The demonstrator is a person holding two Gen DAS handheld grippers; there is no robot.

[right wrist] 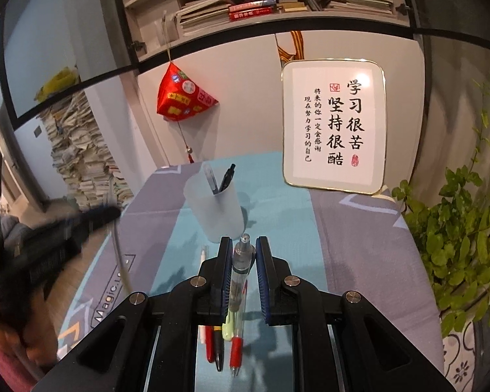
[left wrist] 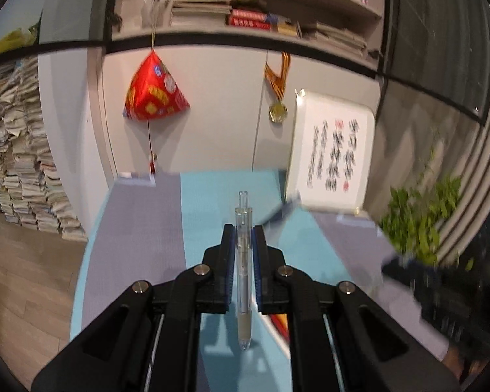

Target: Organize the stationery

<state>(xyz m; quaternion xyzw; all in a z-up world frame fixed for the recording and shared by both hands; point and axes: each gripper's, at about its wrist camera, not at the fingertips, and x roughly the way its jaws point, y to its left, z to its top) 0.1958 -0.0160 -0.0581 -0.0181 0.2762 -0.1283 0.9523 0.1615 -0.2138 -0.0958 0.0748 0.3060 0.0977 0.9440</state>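
Note:
My left gripper [left wrist: 243, 230] is shut on a clear pen [left wrist: 244, 261], which runs lengthwise between the pads with its tip towards the camera, held above the blue and grey tablecloth [left wrist: 140, 228]. My right gripper [right wrist: 243, 241] is shut on a clear pen with a red grip [right wrist: 240, 271], which lies along its fingers. Just beyond it stands a frosted white cup [right wrist: 215, 209] with two pens [right wrist: 225, 179] in it. Red, black and green pens [right wrist: 214, 343] lie on the cloth under the right gripper. The left gripper [right wrist: 49, 248] shows blurred at the left.
A framed calligraphy sign [right wrist: 334, 127] leans on the wall at the back right. A green plant [right wrist: 457, 228] fills the right edge. A red hanging ornament [right wrist: 183, 98] and bookshelves [right wrist: 245, 6] are behind the table. A small white pen [right wrist: 204, 254] lies near the cup.

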